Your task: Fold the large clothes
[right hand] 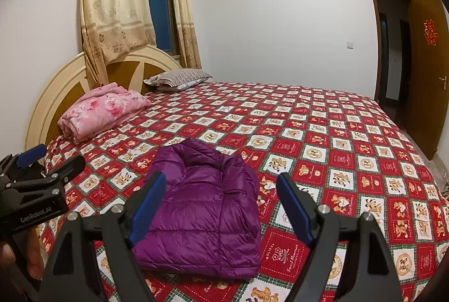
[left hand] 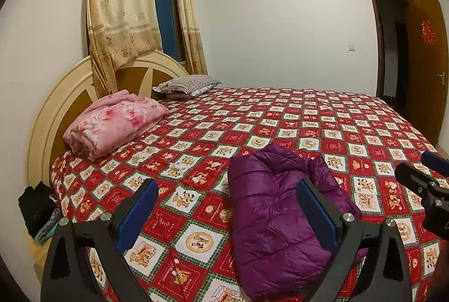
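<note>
Bed (right hand: pixel 322 128) under a red checked cover, bearing near its front edge a purple padded jacket (right hand: pixel 202 218), already folded into a compact bundle. Beyond the jacket, toward the headboard, a pink folded blanket (right hand: pixel 103 111) and a striped pillow (right hand: pixel 176 79). Left gripper (left hand: pixel 227 212) and right gripper (right hand: pixel 221 206) poised above the jacket, both jaws spread wide, nothing between them. Likely best handled by lowering squarely, pinching a thick folded edge, and pressing trapped air out so the bundle holds. Seen only from the left wrist: dark clothes (left hand: pixel 36 206) heaped off the bed's corner, left of the jacket. Seen only from the right wrist: the jacket's whole outline.
</note>
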Available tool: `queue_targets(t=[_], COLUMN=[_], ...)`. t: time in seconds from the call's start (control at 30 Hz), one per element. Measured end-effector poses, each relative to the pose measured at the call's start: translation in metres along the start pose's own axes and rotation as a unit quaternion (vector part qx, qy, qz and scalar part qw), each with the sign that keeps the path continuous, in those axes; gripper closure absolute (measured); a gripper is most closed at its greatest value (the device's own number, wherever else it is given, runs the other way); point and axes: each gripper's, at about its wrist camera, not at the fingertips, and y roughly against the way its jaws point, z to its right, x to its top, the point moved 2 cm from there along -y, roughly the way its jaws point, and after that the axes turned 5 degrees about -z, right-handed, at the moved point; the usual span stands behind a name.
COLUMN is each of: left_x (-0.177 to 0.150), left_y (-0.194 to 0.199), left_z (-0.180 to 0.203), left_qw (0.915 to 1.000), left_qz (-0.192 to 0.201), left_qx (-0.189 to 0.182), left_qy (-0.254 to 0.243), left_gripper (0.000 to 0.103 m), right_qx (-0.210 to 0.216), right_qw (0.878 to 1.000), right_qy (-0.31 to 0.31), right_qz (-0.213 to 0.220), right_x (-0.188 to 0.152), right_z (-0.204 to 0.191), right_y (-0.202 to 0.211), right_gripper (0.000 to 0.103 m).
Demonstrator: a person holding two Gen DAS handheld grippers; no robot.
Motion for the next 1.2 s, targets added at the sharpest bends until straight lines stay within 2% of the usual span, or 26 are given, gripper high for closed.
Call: queue_targets(t=[0.93, 1.03, 1.2], left_x=[-0.006, -0.007, -0.007], left_y=[-0.010, -0.013, -0.010], left_z=[-0.004, -0.006, -0.009], left_qw=[1.0000, 0.9998, 0.9999], left_qz=[-0.007, -0.014, -0.007], left_qx=[0.001, -0.013, -0.009], left_qy=[-0.002, -0.002, 0.000], left_gripper=[0.004, 0.004, 0.004], right_qx=[-0.002, -0.002, -0.003], right_qw=[1.000, 1.000, 1.000], right_qy=[-0.002, -0.003, -0.004], right_qz=[-0.004, -0.002, 0.003], right_x=[-0.005, -0.004, -0.005], right_z=[-0.004, -0.003, -0.003], right_y=[-0.004, -0.004, -0.006], right_gripper=[0.020, 0.020, 0.020])
